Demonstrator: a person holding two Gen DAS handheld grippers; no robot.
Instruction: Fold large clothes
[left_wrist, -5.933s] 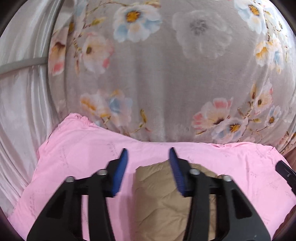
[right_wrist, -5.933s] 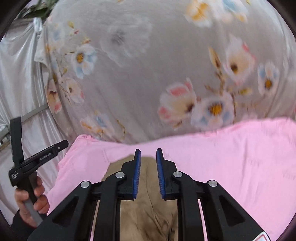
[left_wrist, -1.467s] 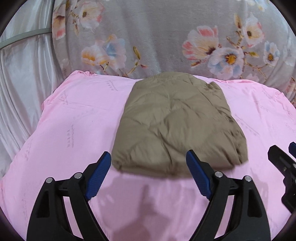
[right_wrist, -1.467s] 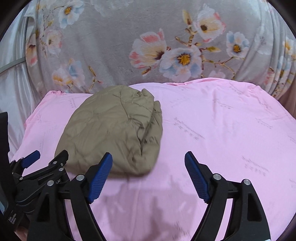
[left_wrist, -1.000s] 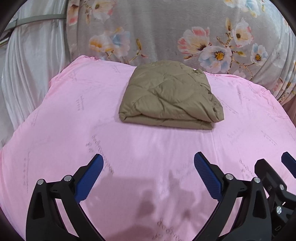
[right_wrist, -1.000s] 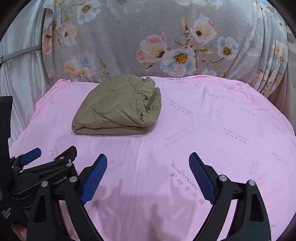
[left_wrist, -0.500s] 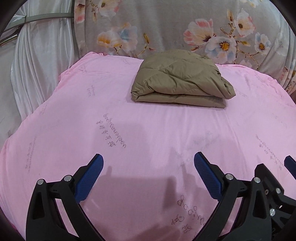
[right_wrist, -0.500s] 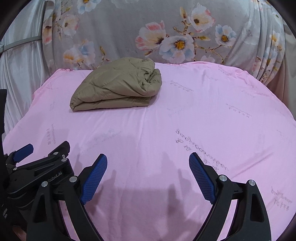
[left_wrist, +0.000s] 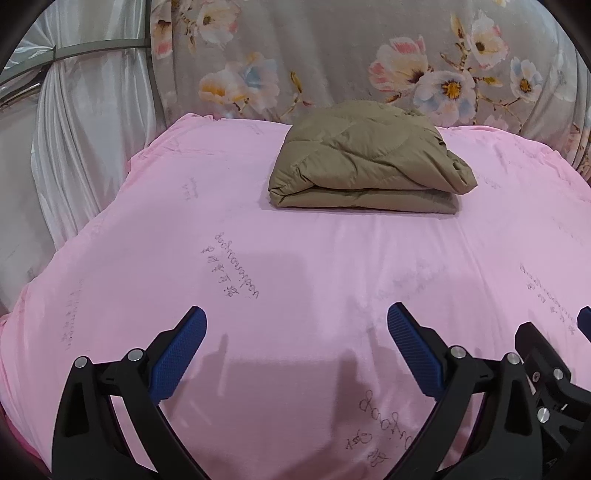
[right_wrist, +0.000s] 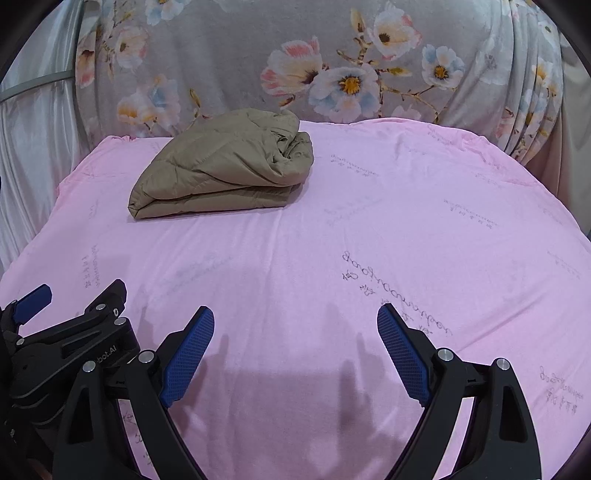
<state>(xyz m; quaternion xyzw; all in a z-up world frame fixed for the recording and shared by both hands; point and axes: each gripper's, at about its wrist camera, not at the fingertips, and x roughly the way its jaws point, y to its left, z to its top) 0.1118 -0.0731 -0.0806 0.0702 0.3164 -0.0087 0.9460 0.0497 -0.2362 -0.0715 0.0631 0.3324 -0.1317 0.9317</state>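
A tan quilted jacket (left_wrist: 365, 158) lies folded into a compact bundle at the far side of the pink sheet (left_wrist: 295, 266); it also shows in the right wrist view (right_wrist: 225, 166) at the far left. My left gripper (left_wrist: 295, 325) is open and empty, low over the near part of the sheet, well short of the jacket. My right gripper (right_wrist: 295, 325) is open and empty too, to the right of the left gripper (right_wrist: 70, 332).
A grey floral cloth (left_wrist: 332, 55) hangs behind the pink surface. White curtains (left_wrist: 85, 147) with a metal rail hang at the left. The right gripper's body (left_wrist: 554, 376) shows at the lower right of the left wrist view.
Both grippers have pulled back from the folded jacket toward the near edge, jaws open; earlier the right was nearly shut over the jacket. The jacket stays put.
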